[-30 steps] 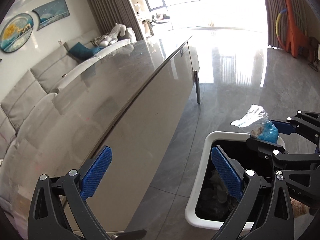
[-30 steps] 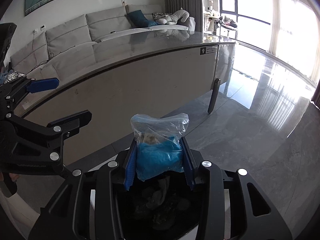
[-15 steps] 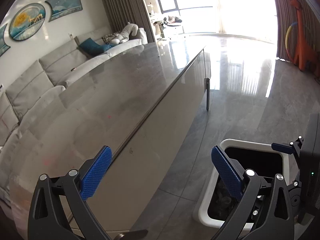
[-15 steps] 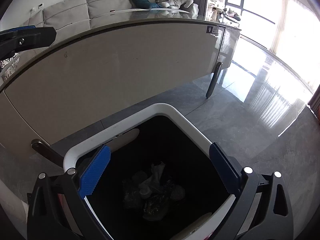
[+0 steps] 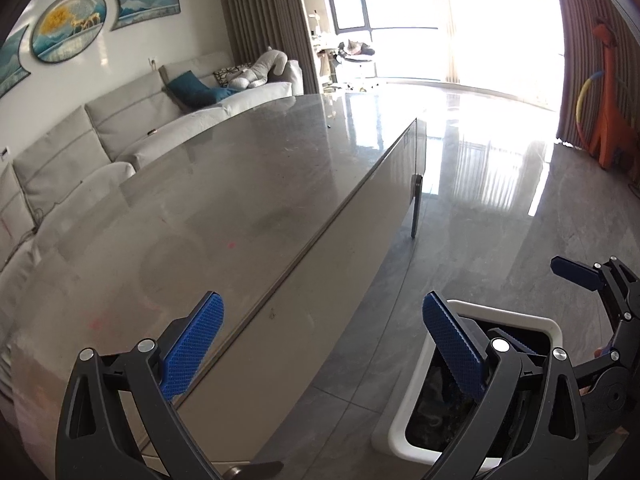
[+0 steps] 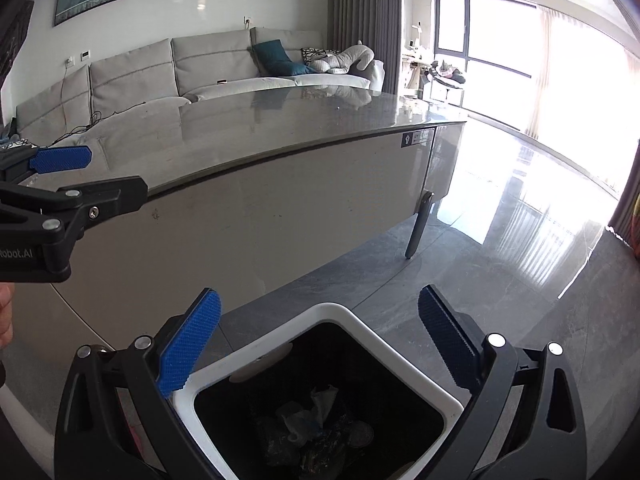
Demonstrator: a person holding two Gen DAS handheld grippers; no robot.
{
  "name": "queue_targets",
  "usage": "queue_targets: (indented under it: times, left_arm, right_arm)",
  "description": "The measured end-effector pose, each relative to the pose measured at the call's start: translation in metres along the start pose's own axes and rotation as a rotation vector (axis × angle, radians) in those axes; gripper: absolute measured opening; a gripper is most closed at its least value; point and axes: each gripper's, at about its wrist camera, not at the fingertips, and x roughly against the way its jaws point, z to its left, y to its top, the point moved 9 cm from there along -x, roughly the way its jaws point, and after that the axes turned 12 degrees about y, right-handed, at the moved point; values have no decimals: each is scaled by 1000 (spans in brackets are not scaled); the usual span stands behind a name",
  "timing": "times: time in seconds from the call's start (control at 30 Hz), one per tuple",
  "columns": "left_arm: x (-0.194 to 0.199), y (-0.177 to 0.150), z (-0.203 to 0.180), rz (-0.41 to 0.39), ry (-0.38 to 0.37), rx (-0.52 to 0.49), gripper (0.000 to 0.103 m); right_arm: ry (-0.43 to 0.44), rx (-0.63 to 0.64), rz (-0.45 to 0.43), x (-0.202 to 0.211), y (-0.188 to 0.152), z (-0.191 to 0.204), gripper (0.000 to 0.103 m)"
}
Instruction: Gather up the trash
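Note:
A white-rimmed bin [image 6: 332, 312] with a black liner stands on the floor beside the long grey table [image 6: 280, 128]. Crumpled trash, including a clear and blue bag [image 6: 308, 416], lies at its bottom. My right gripper [image 6: 320, 340] is open and empty, held just above the bin's mouth. My left gripper [image 5: 324, 344] is open and empty, over the table's front edge; the bin [image 5: 400, 432] shows at its lower right. The right gripper [image 5: 592, 292] shows at the right edge of the left wrist view.
The tabletop [image 5: 240, 192] is bare and glossy. A grey sofa [image 6: 180, 68] with cushions runs behind it. A table leg [image 6: 418, 228] stands near the bin. An orange giraffe toy [image 5: 608, 108] stands far right. The tiled floor [image 6: 520, 280] is shiny.
My right gripper opened over the bin and the blue bag dropped in. Both grippers then lifted and tilted up a little; the left stays open.

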Motion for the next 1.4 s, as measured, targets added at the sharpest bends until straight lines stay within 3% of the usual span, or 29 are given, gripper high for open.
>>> queue_targets:
  times: [0.23, 0.77, 0.97, 1.23, 1.4]
  left_arm:
    - [14, 16, 34, -45, 60, 54, 98]
    - [35, 52, 162, -110, 180, 231, 98]
    - [40, 47, 206, -125, 246, 233, 98]
    - [37, 28, 265, -83, 266, 297, 98]
    - [33, 22, 300, -70, 322, 335, 98]
  right_arm:
    - [-2, 61, -96, 16, 53, 22, 98]
    - [68, 143, -185, -14, 152, 121, 98]
    - [90, 194, -184, -26, 163, 166, 98]
    - [113, 240, -168, -44, 176, 220, 98]
    - [128, 241, -166, -53, 181, 242, 98]
